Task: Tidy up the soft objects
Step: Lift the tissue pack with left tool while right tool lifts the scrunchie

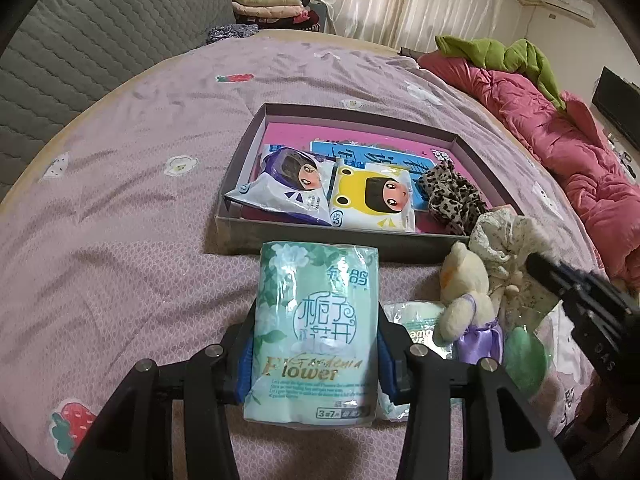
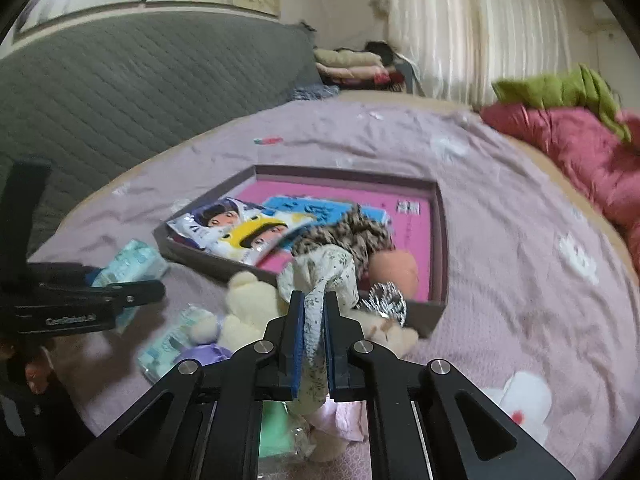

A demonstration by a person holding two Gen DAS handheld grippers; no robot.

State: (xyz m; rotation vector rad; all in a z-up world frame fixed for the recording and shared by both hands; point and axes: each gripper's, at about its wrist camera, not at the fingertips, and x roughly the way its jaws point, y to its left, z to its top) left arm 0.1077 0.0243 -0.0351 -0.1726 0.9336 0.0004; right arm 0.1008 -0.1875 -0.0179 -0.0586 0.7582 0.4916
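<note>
left claw [image 1: 316,364]: clamped on the green tissue pack [image 1: 316,320]; my blue pads press its two long sides, and the pack stands lengthwise out of the jaws, printed face up.
right claw [image 2: 314,344]: closed tight on the floral cloth [image 2: 320,280]; a thin fold runs down between my pads and the rest bunches up just past the fingertips.
tissue pack, place: in my left jaws, above the lilac bedspread [image 1: 120,220], its far end just short of the near wall of the box [image 1: 248,236].
floral cloth, place: in my right jaws, over the near right corner of the box; whether it touches the box wall, i cannot tell.
ahead of left claw: open shallow box with a pink floor; inside it the purple wipes pack [image 1: 288,188] and the yellow wipes pack [image 1: 374,200] side by side, the leopard-print cloth [image 1: 452,196] to their right.
right of left claw: cream plush bear [image 1: 468,300] in a purple satin dress, touching a second small tissue pack [image 1: 416,320]; my right claw enters beyond it.
below right claw: bear's head just left of my fingertips, a silver foil piece [image 2: 386,298] and another plush to the right, a green soft thing [image 2: 276,428] under the jaws.
far right of both claws: red quilt [image 1: 560,132] with a green garment [image 1: 500,52] on top.
right view: blurred; small detail unreadable.
</note>
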